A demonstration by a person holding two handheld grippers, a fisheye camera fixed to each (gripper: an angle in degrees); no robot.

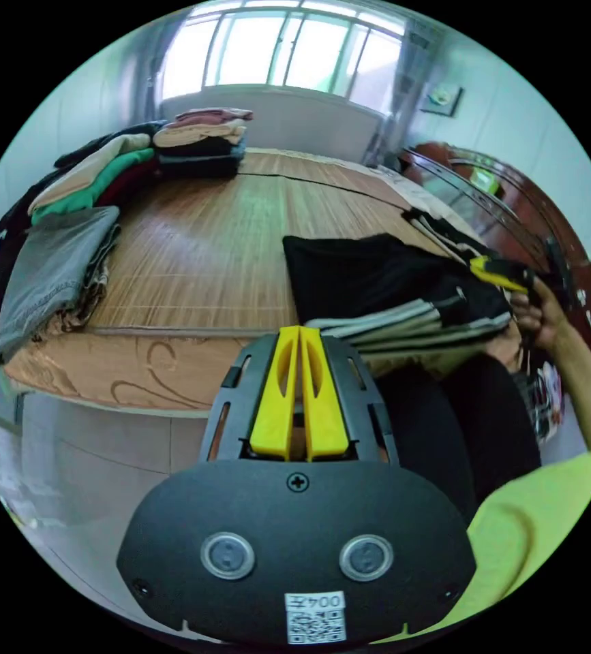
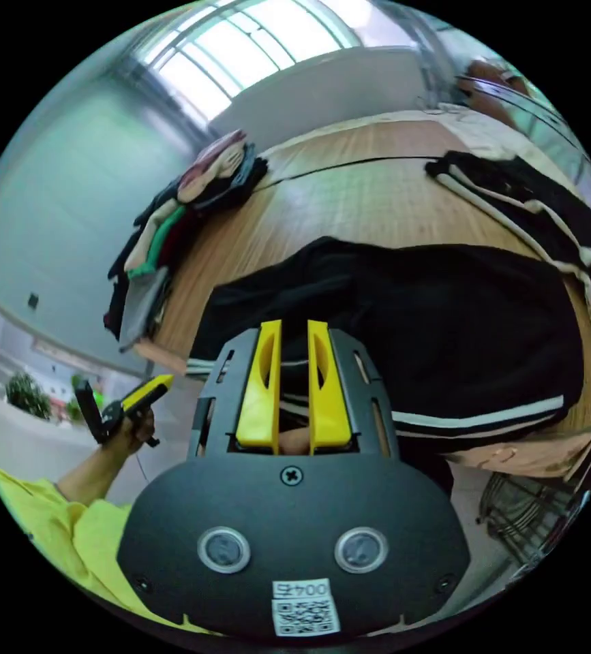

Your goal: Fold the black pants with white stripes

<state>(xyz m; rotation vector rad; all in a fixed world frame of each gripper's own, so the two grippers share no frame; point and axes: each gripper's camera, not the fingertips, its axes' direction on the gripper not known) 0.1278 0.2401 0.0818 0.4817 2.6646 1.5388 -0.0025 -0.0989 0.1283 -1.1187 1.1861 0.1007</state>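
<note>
Lying folded on the woven bamboo bed mat (image 1: 206, 252), the black pants with white stripes (image 2: 445, 327) sit pinched between the right gripper (image 2: 294, 327)'s narrow yellow jaws; the left gripper (image 1: 298, 332) hangs empty, its jaws pressed together.

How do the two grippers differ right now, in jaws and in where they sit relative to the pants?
The left gripper has its jaws pressed together on nothing; the right gripper has a narrow gap between its jaws. The left gripper hangs off the bed edge, apart from the pants; the right gripper sits at the pants' striped near edge, though whether it pinches cloth is unclear. Both have yellow jaws on black bodies, each held in a hand.
</note>
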